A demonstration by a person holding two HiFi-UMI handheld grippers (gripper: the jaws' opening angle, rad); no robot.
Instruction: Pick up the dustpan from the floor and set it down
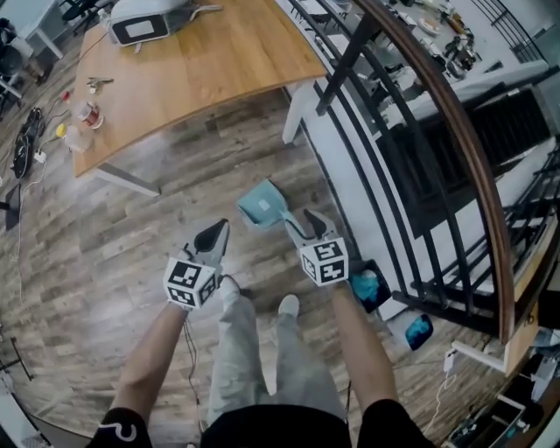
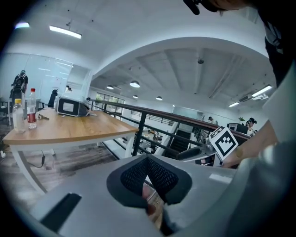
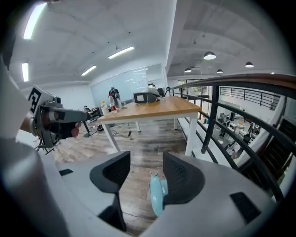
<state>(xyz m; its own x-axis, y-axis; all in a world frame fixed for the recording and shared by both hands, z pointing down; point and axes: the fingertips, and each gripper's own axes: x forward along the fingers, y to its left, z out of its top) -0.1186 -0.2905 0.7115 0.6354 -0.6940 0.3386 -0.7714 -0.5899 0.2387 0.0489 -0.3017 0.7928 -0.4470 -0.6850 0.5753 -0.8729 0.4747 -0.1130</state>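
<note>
A light blue dustpan (image 1: 262, 206) lies on the wood floor in front of my feet, its handle pointing toward my right gripper (image 1: 308, 226). In the right gripper view the handle (image 3: 156, 192) stands between the jaws of the right gripper (image 3: 145, 169), close against the right pad (image 3: 180, 178), while the left pad stays apart from it; the jaws are open. My left gripper (image 1: 213, 236) hangs to the left of the dustpan, clear of it. Its pads meet in the left gripper view (image 2: 148, 162), shut on nothing.
A wooden table (image 1: 192, 70) with a grey device (image 1: 144, 22) stands ahead to the left. A dark railing (image 1: 420, 131) with a drop behind it runs along the right. My shoes (image 1: 287, 304) are just behind the grippers. Bottles (image 2: 31, 109) stand on the table's edge.
</note>
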